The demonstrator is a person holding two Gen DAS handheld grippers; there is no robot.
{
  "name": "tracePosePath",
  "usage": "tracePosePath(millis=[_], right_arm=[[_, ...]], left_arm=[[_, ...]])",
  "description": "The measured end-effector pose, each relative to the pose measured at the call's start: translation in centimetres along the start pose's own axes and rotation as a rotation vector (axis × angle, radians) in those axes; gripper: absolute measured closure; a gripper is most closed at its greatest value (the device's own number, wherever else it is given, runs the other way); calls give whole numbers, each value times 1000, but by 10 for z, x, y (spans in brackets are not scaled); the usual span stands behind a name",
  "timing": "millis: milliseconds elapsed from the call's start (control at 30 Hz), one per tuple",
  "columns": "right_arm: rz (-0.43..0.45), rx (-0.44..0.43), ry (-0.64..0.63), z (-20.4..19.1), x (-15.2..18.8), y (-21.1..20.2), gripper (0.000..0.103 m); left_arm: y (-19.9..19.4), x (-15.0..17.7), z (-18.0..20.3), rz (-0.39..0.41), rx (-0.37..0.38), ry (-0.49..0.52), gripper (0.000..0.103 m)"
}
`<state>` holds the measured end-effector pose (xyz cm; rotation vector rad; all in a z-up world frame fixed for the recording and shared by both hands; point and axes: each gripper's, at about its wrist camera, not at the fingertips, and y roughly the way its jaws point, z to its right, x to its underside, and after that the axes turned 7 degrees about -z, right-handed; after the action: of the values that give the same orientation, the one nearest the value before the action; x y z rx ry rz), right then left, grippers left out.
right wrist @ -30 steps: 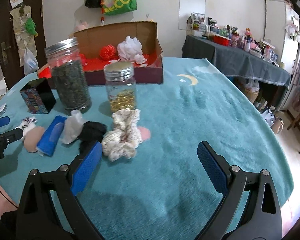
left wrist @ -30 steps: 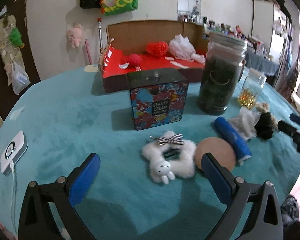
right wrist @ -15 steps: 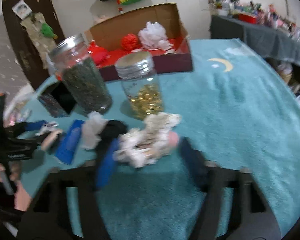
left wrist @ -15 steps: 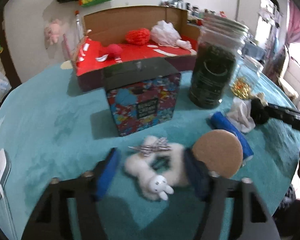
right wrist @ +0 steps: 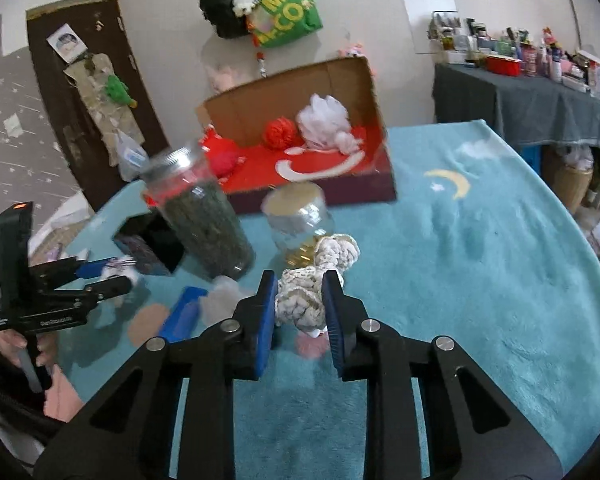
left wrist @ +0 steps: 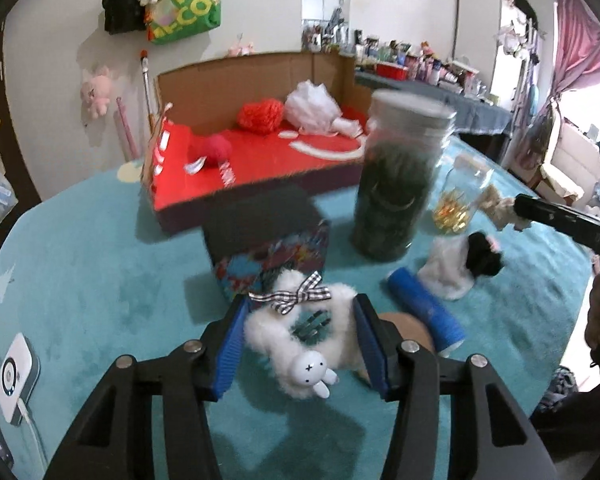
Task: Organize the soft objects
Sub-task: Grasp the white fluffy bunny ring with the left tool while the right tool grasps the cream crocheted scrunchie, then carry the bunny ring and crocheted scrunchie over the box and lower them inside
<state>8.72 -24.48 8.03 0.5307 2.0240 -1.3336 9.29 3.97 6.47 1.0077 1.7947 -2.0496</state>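
My left claw (left wrist: 300, 340) has just been closing and now grasps the white fluffy scrunchie (left wrist: 296, 336), its blue pads (left wrist: 230, 350) pressed against both sides; the scrunchie sits at lower centre of the left view, a checked bow on top and a small rabbit head hanging toward me. Behind it stands the patterned tin (left wrist: 268, 248), and to the right lie the blue roll (left wrist: 424, 312) and the tan puff (left wrist: 410, 330), partly hidden by my claw.

My right claw (right wrist: 300, 308) has also just been closing and is clenched on the cream knitted scrunchie (right wrist: 312, 284), at centre of the right view, in front of the small jar (right wrist: 300, 216). The tall jar (right wrist: 204, 220) stands to its left.

The box (right wrist: 312, 160) with the red floor sits at upper centre on the teal desk (right wrist: 480, 260), holding a red pompom (right wrist: 278, 132) and a white puff (right wrist: 326, 120).
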Motion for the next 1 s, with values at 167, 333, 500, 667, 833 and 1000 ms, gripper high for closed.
tracePosePath(millis=[167,333,500,667,833,1000], right_arm=[[36,-81,-52,-18,-8,-10,82],[15,-141,-105,-43,-3,3,82],[4,-171,-118,-51,-1,10,82],[9,-180,-114,-50,-2,10,82],[13,-192,-96,-44,-1,6,82],[23,-227,-60,-30,-2,-7,82]], left_arm=[[0,-9,12,8,97,15,48],[12,-14,25,-7,147,27,48],[15,-16,30,-11,162,32,48],[15,-16,30,-9,161,27,48],[10,-11,20,-12,149,0,48],[4,-4,1,-18,137,-47,48]])
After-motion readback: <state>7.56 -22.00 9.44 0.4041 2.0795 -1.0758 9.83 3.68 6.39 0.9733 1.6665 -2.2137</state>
